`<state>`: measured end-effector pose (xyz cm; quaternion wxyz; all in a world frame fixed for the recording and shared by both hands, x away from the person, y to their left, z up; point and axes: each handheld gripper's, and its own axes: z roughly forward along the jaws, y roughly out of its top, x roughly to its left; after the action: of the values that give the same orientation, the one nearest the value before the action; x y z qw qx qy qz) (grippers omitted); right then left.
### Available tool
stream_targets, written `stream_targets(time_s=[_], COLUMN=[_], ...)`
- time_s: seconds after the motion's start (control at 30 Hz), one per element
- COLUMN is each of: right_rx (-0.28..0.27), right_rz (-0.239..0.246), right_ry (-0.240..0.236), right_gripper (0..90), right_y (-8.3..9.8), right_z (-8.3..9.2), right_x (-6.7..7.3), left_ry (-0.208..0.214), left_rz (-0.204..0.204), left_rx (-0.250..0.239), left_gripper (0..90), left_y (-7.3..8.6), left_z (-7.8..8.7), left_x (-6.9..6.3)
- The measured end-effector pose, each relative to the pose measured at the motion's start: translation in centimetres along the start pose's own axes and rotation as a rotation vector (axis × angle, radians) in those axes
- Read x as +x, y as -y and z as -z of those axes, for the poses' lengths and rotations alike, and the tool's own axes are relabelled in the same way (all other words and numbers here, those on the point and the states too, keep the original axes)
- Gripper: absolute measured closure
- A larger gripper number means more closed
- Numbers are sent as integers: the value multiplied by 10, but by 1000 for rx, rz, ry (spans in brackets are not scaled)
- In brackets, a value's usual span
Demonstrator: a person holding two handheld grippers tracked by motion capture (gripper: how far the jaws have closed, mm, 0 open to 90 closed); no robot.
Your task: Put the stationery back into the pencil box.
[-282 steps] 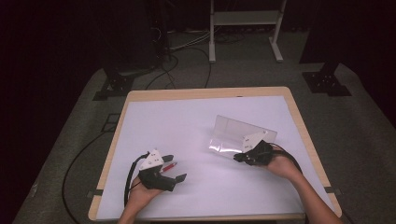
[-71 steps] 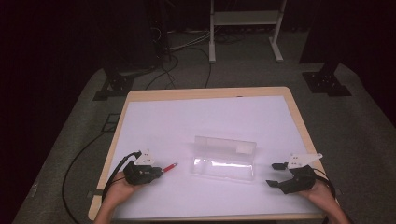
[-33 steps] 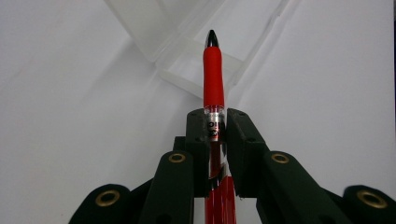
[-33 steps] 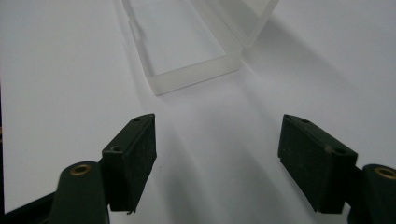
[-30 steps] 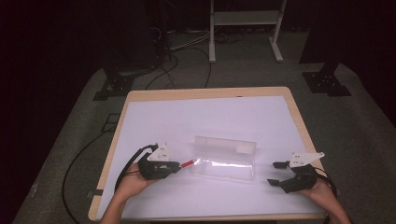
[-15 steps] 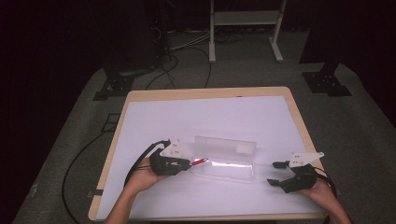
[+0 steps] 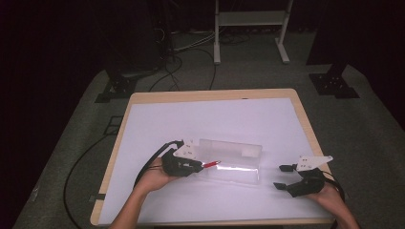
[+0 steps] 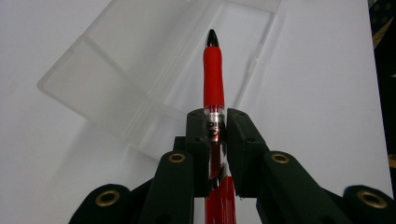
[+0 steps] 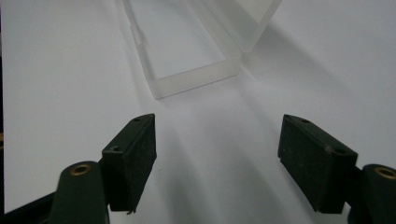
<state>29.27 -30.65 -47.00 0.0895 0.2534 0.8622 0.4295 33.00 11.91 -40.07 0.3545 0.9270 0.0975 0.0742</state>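
Tongs: left (image 8: 215,135) tight on slim red pen (image 8: 213,70) over clear box (image 7: 234,162), right (image 9: 217,158) wide.

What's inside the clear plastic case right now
The clear case lies open with nothing resting in it. The red pen, clamped in the left tongs, pokes over its near end. Glare hides part of the floor.

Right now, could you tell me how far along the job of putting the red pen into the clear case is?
Done: the clear plastic case lies open on the table. In hand: the left gripper is shut on the red pen, its tip over the case's open end. Left: laying the pen inside, releasing it and closing the lid; the right gripper waits open beside the case.
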Motion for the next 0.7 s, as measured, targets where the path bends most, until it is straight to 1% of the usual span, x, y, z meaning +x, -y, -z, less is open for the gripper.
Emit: stream_targets(time_s=[0.13, 0.23, 0.37, 0.7], right_rx=[0, 2, 5, 10], right_rz=[-1, -4, -5, -1], right_ry=[3, 3, 7, 8], right_gripper=[273, 273, 271, 264], right_y=[1, 1, 2, 1], right_z=[0, 0, -1, -2], right_x=[-1, -1, -1, -2], left_ry=[20, 28, 33, 39], left_rz=[-6, -6, -11, -15], left_rx=[1, 3, -2, -15], left_gripper=[794, 794, 794, 793], left_y=[-4, -6, -10, -17], left_z=[-5, -10, -15, -21], left_x=[0, 2, 4, 5])
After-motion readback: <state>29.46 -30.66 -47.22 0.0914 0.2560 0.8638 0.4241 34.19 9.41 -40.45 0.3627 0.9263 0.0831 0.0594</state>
